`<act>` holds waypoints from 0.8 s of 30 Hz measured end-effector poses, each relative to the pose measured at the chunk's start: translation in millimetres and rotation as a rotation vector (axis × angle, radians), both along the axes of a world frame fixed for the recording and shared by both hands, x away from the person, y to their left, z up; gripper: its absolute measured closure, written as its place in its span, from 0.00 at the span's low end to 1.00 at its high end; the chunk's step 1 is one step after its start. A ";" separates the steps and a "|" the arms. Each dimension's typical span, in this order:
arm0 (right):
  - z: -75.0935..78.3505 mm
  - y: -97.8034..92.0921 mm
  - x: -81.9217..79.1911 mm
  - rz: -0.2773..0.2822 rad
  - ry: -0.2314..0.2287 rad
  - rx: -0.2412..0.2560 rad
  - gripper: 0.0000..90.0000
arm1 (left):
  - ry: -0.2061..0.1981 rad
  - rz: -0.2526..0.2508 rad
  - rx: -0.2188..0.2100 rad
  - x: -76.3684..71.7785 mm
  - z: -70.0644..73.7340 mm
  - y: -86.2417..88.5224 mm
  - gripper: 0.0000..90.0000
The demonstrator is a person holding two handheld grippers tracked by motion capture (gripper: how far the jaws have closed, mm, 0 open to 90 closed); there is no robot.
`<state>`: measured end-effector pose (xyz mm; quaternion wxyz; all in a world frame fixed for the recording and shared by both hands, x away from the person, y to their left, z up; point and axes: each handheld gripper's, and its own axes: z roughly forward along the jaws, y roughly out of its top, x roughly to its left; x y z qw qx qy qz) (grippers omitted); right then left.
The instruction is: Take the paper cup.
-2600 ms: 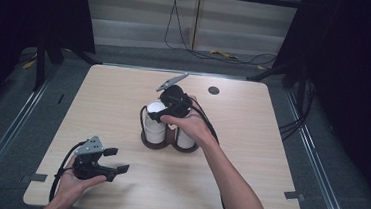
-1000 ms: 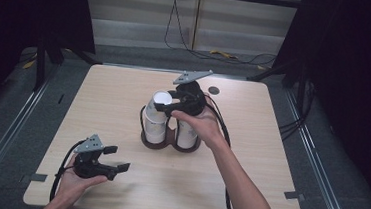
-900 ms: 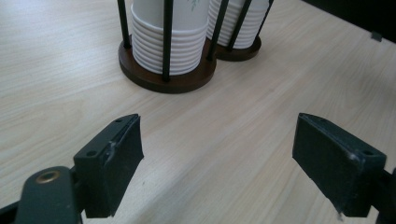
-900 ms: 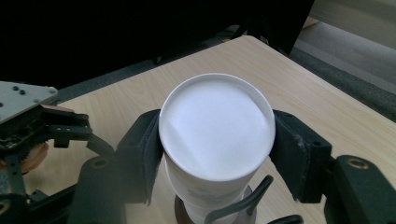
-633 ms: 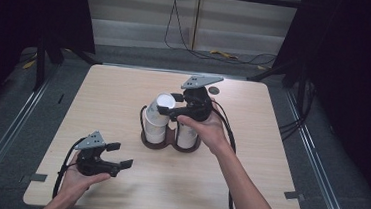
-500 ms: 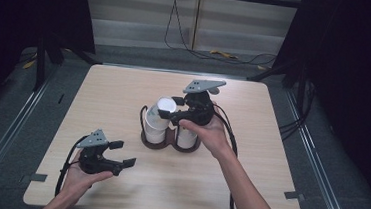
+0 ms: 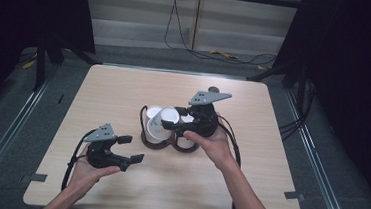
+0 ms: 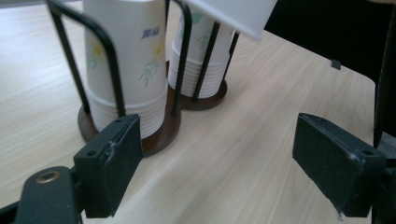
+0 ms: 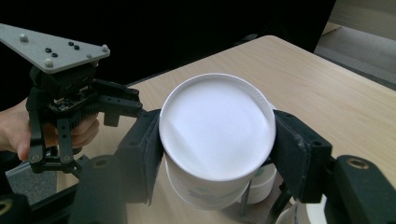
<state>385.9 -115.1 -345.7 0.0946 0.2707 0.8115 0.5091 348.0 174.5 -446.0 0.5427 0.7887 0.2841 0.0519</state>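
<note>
A black wire rack on a dark brown base [image 7: 156, 141] [image 8: 159, 140] holds two stacks of upside-down flowered paper cups [image 7: 151, 116] [image 8: 126, 70] [image 8: 201, 60] at the table's middle. My right gripper [image 7: 173, 124] [image 9: 217, 140] is shut on one white paper cup [image 7: 163, 122] [image 9: 215, 126], which hangs tilted above the rack with its bottom toward the right gripper's camera. My left gripper [image 7: 134, 149] [image 8: 219, 163] stands open just left of and nearer than the rack, low over the table, with nothing between its jaws. It appears again as the left gripper [image 9: 70, 112] beyond the held cup.
The light wooden table [image 7: 248, 179] ends in dark floor on all sides. A small dark round spot [image 7: 213, 89] lies on the far part of the top. Cables [image 7: 231, 138] trail from both grippers toward the person.
My right gripper has lifted one cup off the rack's stack, drawn it to the right and tipped it. My left gripper has slid a little right, toward the rack.
</note>
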 end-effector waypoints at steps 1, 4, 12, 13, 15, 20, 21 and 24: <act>-2.1 -2.5 -1.9 -0.002 0.002 0.003 0.42 | -0.001 0.000 -0.006 0.0 1.2 -2.4 0.18; -8.4 -7.7 -6.9 -0.002 0.013 0.011 0.42 | -0.018 -0.022 0.011 0.9 5.4 -12.5 0.19; -21.3 -21.0 -23.3 -0.016 0.031 0.039 0.43 | -0.028 -0.050 -0.013 6.8 10.8 -29.5 0.20; -23.5 -22.8 -24.8 -0.019 0.037 0.042 0.43 | -0.031 -0.055 -0.007 6.9 11.7 -30.2 0.20; -31.5 -28.6 -28.3 -0.031 0.052 0.041 0.43 | -0.035 -0.057 -0.017 7.4 12.3 -32.1 0.19; -40.7 -38.6 -34.2 -0.050 0.064 0.061 0.43 | -0.043 -0.063 -0.017 6.1 10.0 -35.2 0.18; -40.7 -38.6 -34.2 -0.050 0.064 0.061 0.43 | -0.040 -0.063 -0.020 5.3 8.9 -35.3 0.18; -44.6 -42.5 -39.9 -0.051 0.069 0.079 0.43 | -0.037 -0.070 -0.013 2.5 6.5 -35.5 0.18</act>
